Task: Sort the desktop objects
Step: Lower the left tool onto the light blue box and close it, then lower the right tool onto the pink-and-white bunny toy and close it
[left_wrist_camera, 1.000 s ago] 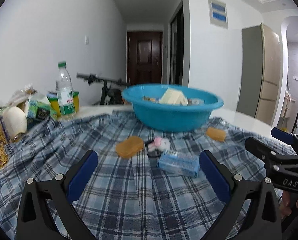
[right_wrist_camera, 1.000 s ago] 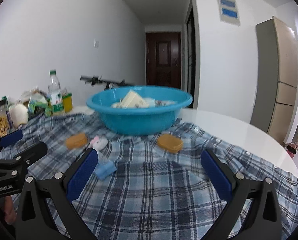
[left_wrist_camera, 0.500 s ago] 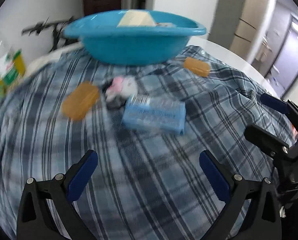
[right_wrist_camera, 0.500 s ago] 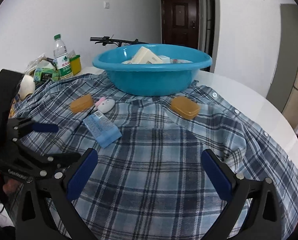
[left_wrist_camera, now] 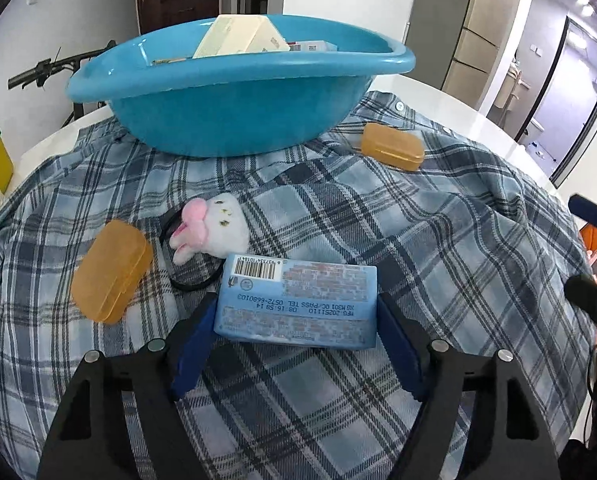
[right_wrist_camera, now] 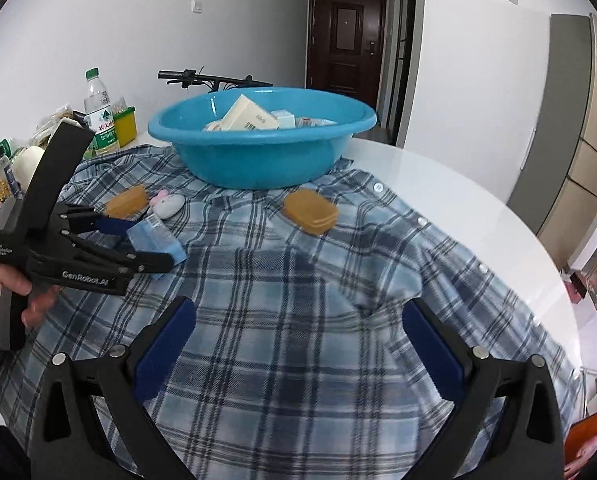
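Left wrist view — left gripper [left_wrist_camera: 296, 336] closing around blue pack [left_wrist_camera: 297, 307]; right gripper [right_wrist_camera: 298, 354] spread, empty.

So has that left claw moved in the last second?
Yes. The left claw has come down toward the blue basin and is closing around the blue packet.

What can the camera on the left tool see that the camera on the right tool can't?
Only the left view shows the barcode on the blue pack and the black ring by the bunny toy. Only the right view shows the water bottle and the person's hand holding the left tool, its jaws closing around that pack. Both show the blue basin and two orange cases.
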Demonstrator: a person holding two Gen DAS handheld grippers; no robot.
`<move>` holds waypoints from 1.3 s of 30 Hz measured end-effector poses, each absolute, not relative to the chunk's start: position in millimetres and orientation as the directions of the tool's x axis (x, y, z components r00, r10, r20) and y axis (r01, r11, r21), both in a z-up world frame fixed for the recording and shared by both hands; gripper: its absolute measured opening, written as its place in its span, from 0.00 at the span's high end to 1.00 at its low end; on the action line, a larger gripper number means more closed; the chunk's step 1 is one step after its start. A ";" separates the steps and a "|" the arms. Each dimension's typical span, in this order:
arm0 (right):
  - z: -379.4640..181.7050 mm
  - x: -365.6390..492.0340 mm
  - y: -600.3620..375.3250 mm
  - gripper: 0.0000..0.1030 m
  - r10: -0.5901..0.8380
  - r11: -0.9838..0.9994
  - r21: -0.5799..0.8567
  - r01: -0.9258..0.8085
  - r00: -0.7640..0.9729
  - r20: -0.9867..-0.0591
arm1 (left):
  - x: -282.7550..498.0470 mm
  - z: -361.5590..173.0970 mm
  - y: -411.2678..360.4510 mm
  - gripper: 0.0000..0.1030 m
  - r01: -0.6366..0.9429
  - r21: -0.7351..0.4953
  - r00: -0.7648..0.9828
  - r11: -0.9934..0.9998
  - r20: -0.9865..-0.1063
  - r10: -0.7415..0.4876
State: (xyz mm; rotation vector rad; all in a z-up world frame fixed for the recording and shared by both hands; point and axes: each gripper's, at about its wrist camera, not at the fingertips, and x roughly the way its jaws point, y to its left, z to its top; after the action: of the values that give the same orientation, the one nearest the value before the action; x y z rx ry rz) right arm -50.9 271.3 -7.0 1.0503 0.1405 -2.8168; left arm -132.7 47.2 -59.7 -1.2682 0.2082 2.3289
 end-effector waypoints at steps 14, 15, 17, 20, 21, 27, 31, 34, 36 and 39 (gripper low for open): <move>-7.6 -73.4 236.8 0.00 -0.176 -0.971 0.000 0.239 -0.714 -0.677 | -110.3 -32.4 -16.6 0.24 -0.192 -0.216 -0.576 -0.957 -0.765 0.288; -7.9 -74.5 234.2 0.00 -0.184 -0.971 0.011 0.241 -0.713 -0.676 | -106.0 -30.2 -18.5 0.24 -0.175 -0.218 -0.593 -0.960 -0.755 0.280; -8.0 -76.9 230.1 0.00 -0.198 -0.970 0.033 0.239 -0.710 -0.675 | -98.6 -27.1 -21.5 0.24 -0.147 -0.216 -0.619 -0.965 -0.741 0.260; -8.0 -78.9 228.7 0.00 -0.212 -0.972 0.068 0.226 -0.709 -0.673 | -89.1 -23.7 -25.7 0.24 -0.132 -0.220 -0.635 -0.967 -0.730 0.253; -7.8 -78.8 228.4 0.00 -0.212 -0.973 0.076 0.219 -0.710 -0.671 | -87.3 -23.2 -26.9 0.24 -0.130 -0.220 -0.637 -0.967 -0.729 0.252; -1.9 -83.9 232.9 0.00 -0.194 -0.977 0.066 0.203 -0.711 -0.676 | -92.5 -18.8 -25.6 0.24 -0.153 -0.189 -0.629 -0.970 -0.739 0.243; 9.8 -96.9 239.2 0.00 -0.187 -0.979 0.069 0.191 -0.715 -0.674 | -97.4 -8.3 -23.3 0.24 -0.169 -0.166 -0.649 -0.972 -0.723 0.236; 18.8 -109.8 244.5 0.00 -0.207 -0.977 0.106 0.184 -0.713 -0.670 | -103.4 1.5 -19.7 0.24 -0.184 -0.149 -0.664 -0.972 -0.710 0.235; 22.0 -120.6 246.6 0.00 -0.187 -0.982 0.113 0.152 -0.707 -0.682 | -108.2 7.3 -16.9 0.24 -0.194 -0.145 -0.672 -0.970 -0.701 0.239; 23.2 -132.3 249.6 0.00 -0.198 -0.980 0.157 0.123 -0.699 -0.687 | -116.2 14.9 -12.7 0.24 -0.203 -0.135 -0.687 -0.970 -0.687 0.239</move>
State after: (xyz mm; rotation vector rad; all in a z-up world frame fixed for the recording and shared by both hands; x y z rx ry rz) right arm -132.3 249.6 23.2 1.1256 -0.1479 -2.7412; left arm -116.2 -12.7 14.9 -1.1015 -0.0697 2.6818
